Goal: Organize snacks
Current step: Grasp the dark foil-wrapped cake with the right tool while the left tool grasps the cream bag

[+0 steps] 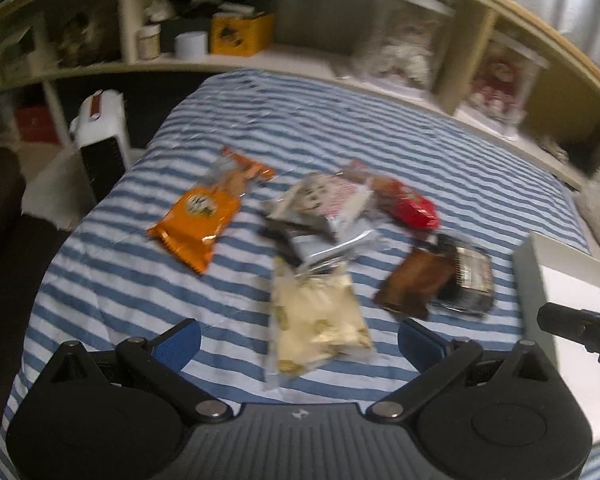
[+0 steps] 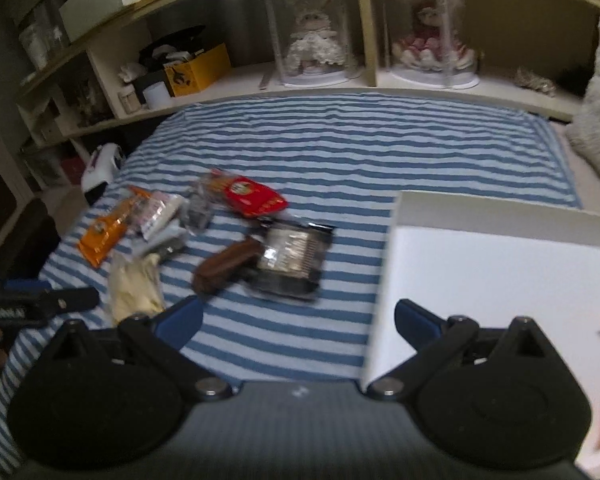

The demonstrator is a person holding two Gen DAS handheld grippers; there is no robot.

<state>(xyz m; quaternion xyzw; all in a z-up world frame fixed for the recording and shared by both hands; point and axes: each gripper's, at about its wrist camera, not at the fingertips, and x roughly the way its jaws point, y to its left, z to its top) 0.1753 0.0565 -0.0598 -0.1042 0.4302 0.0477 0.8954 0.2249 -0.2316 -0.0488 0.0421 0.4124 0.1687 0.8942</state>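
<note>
Striped bed [image 1: 340,128], left wrist view: left gripper [image 1: 298,346] jaws spread, empty, over one cream packet [image 1: 320,320], near one orange [image 1: 196,224], one red [image 1: 414,206], one brown [image 1: 414,284]; right wrist view: right gripper [image 2: 298,330] jaws spread, empty, one white box [image 2: 500,272] holding one orange packet.

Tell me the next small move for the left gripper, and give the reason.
Probably lower the left gripper onto the pale yellow packet and close on it. The jaws are open and empty, the packet lies nearest, roughly between the fingers, and most snacks are loose on the striped cloth, with the white box nearly empty.
</note>
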